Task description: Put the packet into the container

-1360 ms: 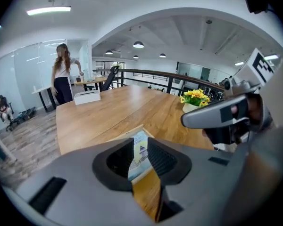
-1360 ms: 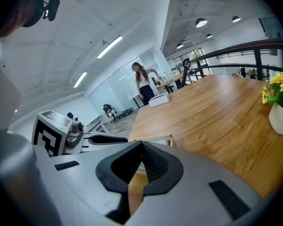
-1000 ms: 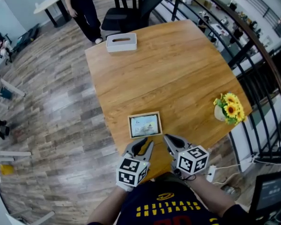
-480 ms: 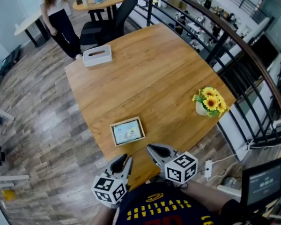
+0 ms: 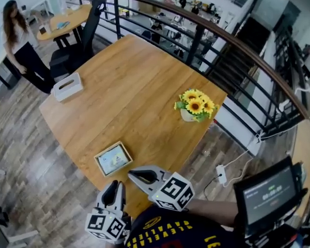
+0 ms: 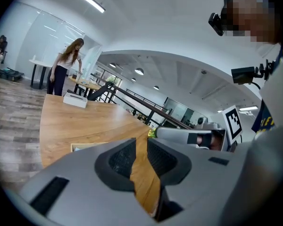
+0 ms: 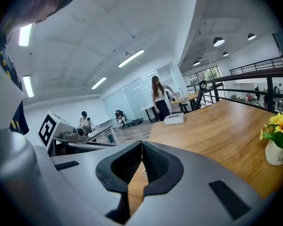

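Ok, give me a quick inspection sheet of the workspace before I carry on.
Surface: wooden table, mostly bare.
Job's things: shallow container near the front edge, what looks like the packet lying inside.
Clutter: tissue box, sunflower pot.
Grippers: left gripper jaws slightly apart, empty; right gripper shut, empty; both short of the container.
Cables: power strip and cord on floor.
Surroundings: railing, screen, person beyond the table.

We get bright, even white light from ceiling strips (image 7: 130, 58) and round lamps (image 6: 139, 71). The table (image 5: 139, 92) carries soft sheen, faint shadows. Gripper views bulge, darkening at their rims; the left gripper (image 6: 142, 144) looks soft.
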### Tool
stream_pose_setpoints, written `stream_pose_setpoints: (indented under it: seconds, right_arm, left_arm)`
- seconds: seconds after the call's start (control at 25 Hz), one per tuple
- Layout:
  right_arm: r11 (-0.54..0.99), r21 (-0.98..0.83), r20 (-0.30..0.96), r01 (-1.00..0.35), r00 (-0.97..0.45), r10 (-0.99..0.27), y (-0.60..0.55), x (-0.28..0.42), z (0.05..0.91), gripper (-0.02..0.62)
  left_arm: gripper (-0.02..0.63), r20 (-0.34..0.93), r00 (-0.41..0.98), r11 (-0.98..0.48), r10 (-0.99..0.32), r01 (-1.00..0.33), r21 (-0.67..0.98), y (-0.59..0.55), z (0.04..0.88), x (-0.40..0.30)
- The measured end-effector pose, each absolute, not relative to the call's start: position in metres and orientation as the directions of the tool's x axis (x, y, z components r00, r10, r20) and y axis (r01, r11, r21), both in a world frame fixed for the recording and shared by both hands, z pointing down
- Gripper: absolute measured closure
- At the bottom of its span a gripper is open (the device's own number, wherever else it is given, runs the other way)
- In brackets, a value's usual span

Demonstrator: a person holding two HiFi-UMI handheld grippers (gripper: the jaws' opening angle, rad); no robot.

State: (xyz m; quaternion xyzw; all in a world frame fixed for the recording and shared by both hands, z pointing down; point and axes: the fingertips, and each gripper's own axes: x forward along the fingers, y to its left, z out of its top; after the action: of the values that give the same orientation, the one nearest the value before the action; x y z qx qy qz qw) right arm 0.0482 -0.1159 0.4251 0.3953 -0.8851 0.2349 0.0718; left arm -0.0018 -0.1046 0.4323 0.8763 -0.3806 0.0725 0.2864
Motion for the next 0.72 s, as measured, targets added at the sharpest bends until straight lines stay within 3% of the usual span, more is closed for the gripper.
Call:
stream_pose_setpoints:
  seconds: [0.72]
  right_arm:
    - [0.574,-0.333,0.23,-0.748,-0.655,-0.72,-0.104,0.058,0.415,0.584]
  left_arm:
    - [0.531,0.303,0.715,-0.591,-0.63,-0.694,0.411,-0.097,0.425,0.01]
